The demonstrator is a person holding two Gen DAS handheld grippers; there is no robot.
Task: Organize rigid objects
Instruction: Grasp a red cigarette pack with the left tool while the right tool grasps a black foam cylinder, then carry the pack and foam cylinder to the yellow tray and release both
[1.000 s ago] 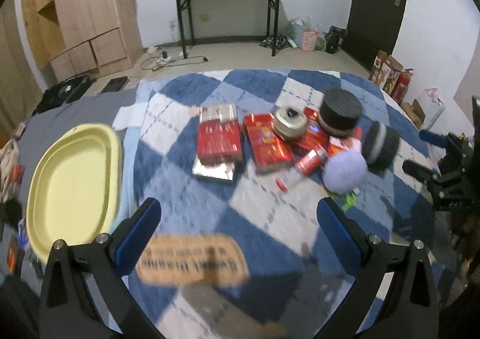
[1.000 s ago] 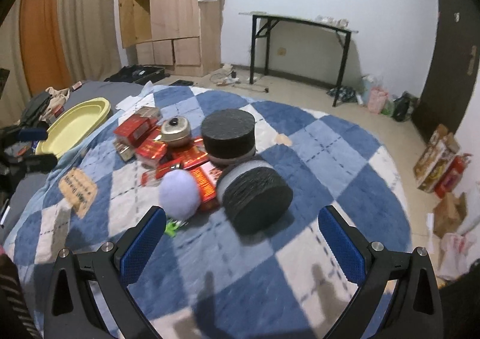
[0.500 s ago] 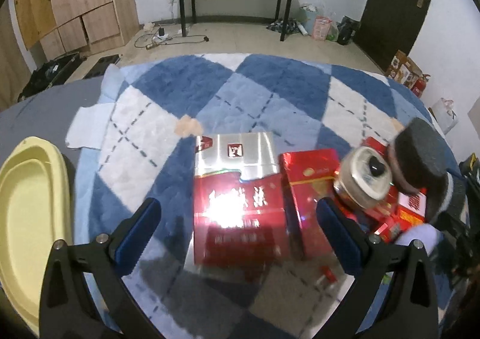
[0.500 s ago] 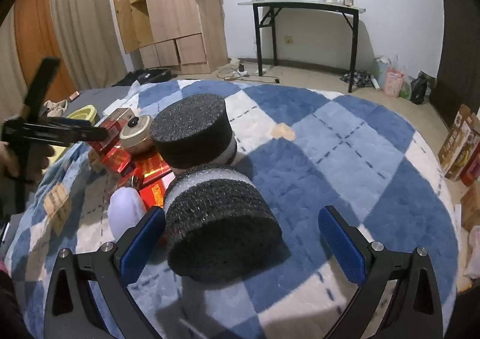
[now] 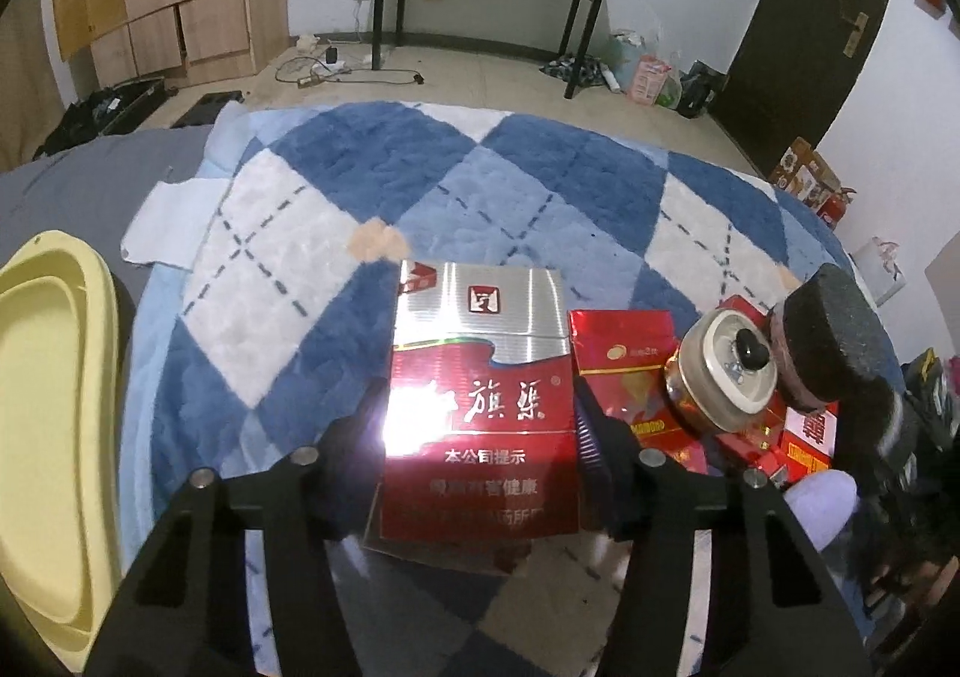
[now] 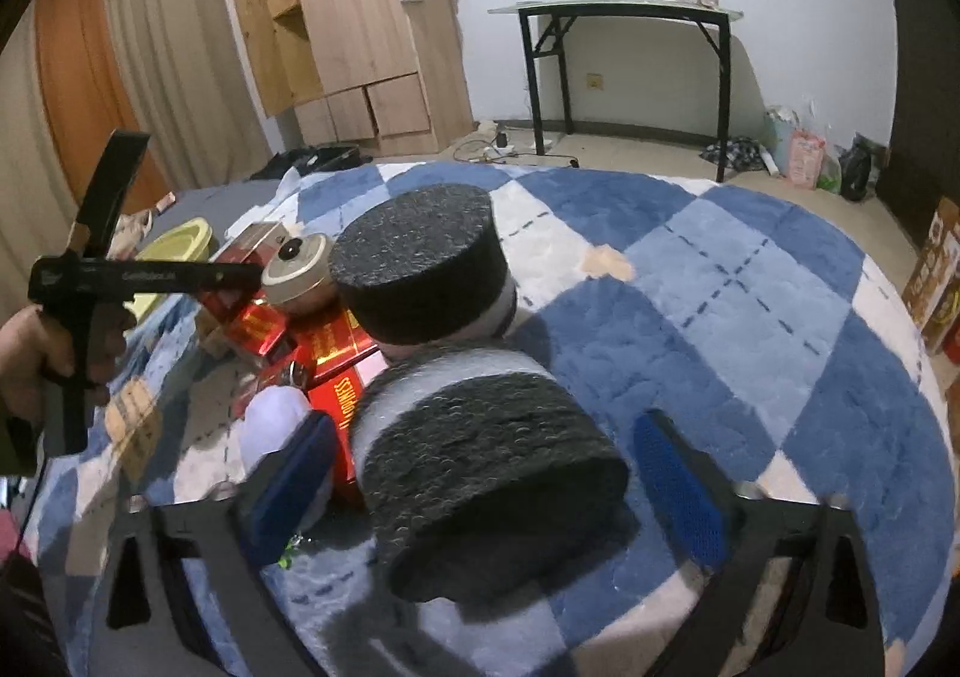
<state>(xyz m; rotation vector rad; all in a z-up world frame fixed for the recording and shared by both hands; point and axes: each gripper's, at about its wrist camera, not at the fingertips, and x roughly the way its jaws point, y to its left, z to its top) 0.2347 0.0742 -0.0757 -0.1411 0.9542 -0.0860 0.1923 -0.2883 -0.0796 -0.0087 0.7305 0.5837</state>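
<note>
The red-and-silver cigarette carton (image 5: 480, 407) lies flat on the blue-and-white checked blanket (image 5: 336, 209), near the middle. The left gripper (image 5: 480, 425) has just been closing and its pads press both long sides of the carton. Right of it sit a red packet (image 5: 624, 371), one round tin (image 5: 720, 377) and further red boxes too piled to count. Two dark foam cylinders (image 6: 420, 263) stand at the right end; the right gripper (image 6: 480, 473) has just been narrowing around the nearer foam cylinder (image 6: 486, 473), its right pad apart from the foam. One yellow tray (image 5: 48, 377) lies far left.
</note>
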